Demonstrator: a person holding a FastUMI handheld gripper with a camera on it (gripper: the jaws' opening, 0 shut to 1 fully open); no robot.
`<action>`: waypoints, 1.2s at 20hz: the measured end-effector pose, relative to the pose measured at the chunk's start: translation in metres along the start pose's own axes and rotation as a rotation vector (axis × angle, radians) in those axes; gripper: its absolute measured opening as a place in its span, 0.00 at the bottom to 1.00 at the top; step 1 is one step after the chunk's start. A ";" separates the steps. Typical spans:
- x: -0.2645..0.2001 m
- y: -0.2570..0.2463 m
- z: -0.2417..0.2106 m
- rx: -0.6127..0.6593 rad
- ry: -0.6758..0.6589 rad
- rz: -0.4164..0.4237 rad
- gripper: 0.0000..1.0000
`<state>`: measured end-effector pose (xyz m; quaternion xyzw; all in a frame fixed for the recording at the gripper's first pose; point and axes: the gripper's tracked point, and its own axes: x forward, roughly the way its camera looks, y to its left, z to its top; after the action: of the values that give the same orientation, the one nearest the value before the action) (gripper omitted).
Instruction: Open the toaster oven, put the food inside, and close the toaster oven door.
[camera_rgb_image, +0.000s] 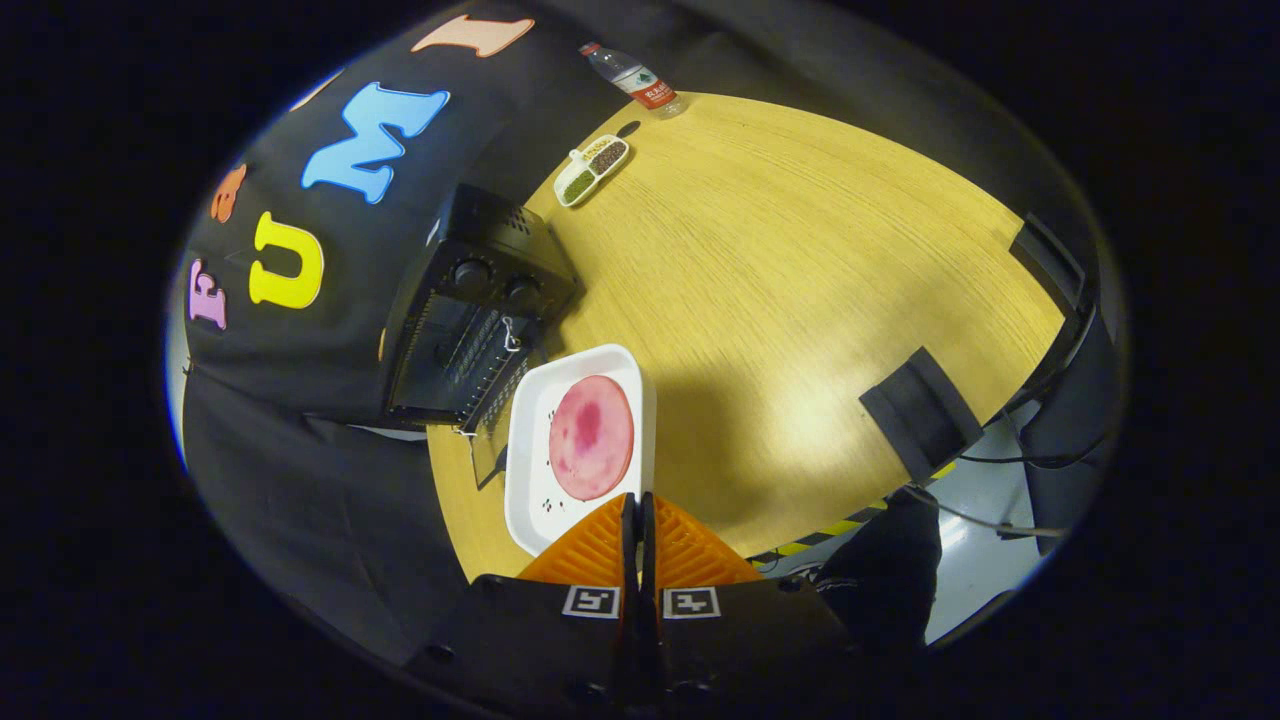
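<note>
Orange jaws (637, 515) are pressed together on the near rim of a white tray (530, 440), which carries a round pink slice of food (591, 437) and is held over the wooden counter (800, 300). Just beyond the tray sits the black oven (470, 310) against the booth wall, its glass door (487, 450) hanging open below its mouth, tilted down toward the counter. Farther back on the counter lie a small two-part dish (592, 169) of grains and a water bottle (635, 78); a black pad (922, 412) rests near the edge.
</note>
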<state>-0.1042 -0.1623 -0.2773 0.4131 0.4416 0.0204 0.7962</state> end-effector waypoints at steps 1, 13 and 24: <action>-0.001 0.008 -0.008 -0.001 -0.004 0.013 0.02; 0.016 0.104 -0.039 -0.026 -0.027 0.121 0.02; 0.112 0.164 -0.003 0.019 -0.030 0.130 0.02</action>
<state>0.0162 -0.0079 -0.2442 0.4489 0.4020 0.0619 0.7956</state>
